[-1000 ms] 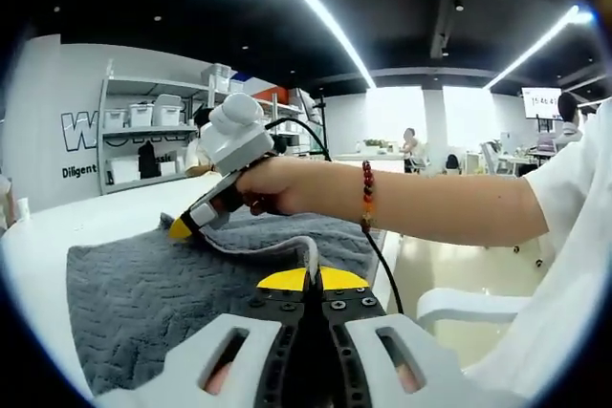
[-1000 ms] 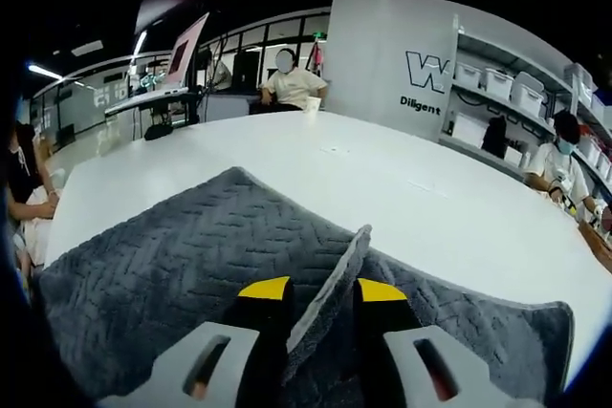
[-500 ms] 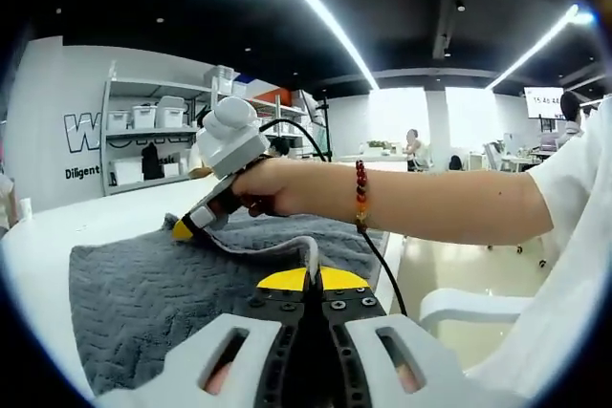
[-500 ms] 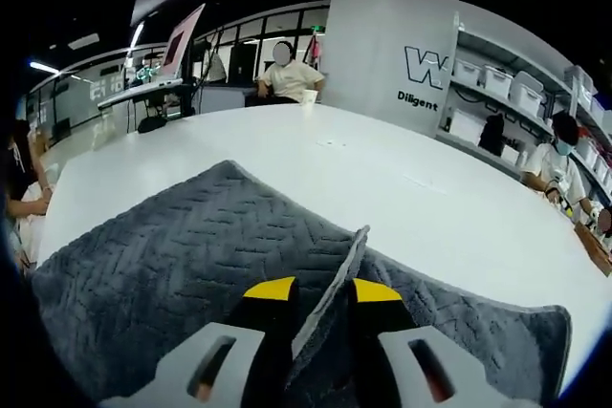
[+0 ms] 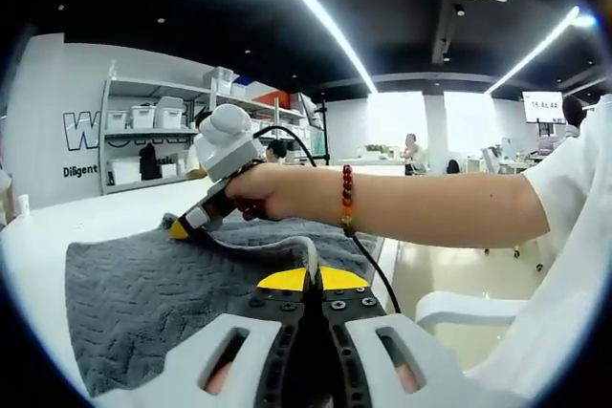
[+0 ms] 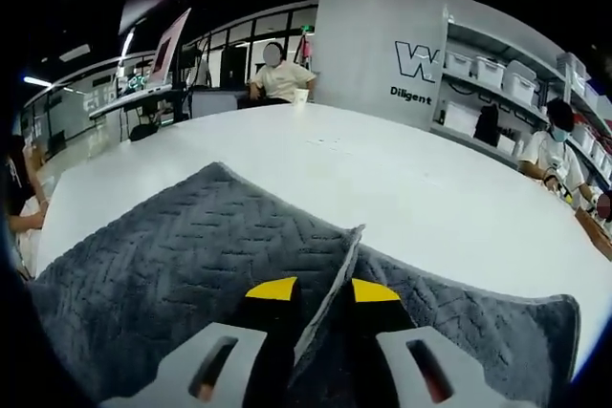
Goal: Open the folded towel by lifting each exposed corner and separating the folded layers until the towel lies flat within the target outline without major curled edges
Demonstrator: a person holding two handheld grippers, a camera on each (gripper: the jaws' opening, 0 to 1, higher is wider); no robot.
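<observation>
- Left gripper view: the left gripper [image 5: 308,279] is holding its yellow-tipped jaws pressed together on a raised edge of the grey towel [image 5: 143,303].
- Right gripper view: the right gripper [image 6: 311,290] is pinching an upright fold of the towel [image 6: 191,255] between its nearly closed jaws.
- The towel is lying spread across the white table [image 6: 402,188], partly folded.
- Farther off in the left gripper view, a hand [image 5: 263,190] is gripping the right gripper [image 5: 182,228] at the towel's far edge.
- Beyond, shelves [image 5: 143,136] are standing against the wall.
</observation>
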